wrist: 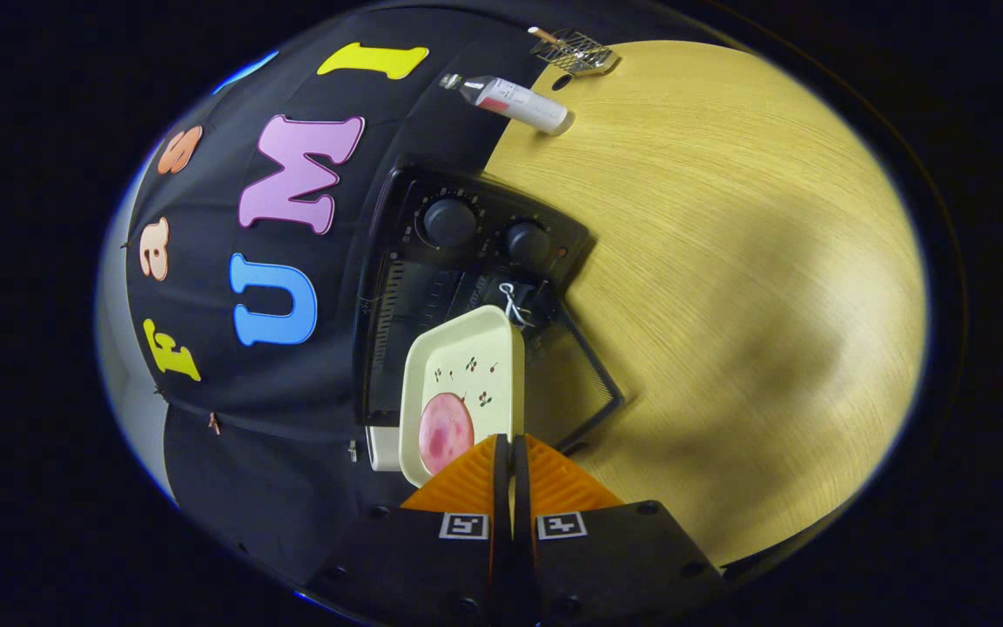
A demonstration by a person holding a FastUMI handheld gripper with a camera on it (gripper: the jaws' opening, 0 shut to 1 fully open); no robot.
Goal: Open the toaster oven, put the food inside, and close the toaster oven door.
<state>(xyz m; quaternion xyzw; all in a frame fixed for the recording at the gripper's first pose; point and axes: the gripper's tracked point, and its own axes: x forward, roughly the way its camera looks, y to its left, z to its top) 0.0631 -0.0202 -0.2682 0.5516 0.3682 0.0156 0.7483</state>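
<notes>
Toaster oven (467, 261) stands open on the table (728, 261). Gripper (510, 453) fingers pinch the plate (467, 366) rim; ham slice (446, 432) lies on it.

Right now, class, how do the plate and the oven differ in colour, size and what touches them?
1. The plate is cream with small cherry prints; the oven is black.
2. The plate is small and shallow; the oven is a far bigger box with two knobs.
3. The gripper is shut on the plate's rim; nothing grips the oven.
Shared: both lie just ahead of the fingers, the plate, carrying a pink slice, held at the oven's mouth.
</notes>
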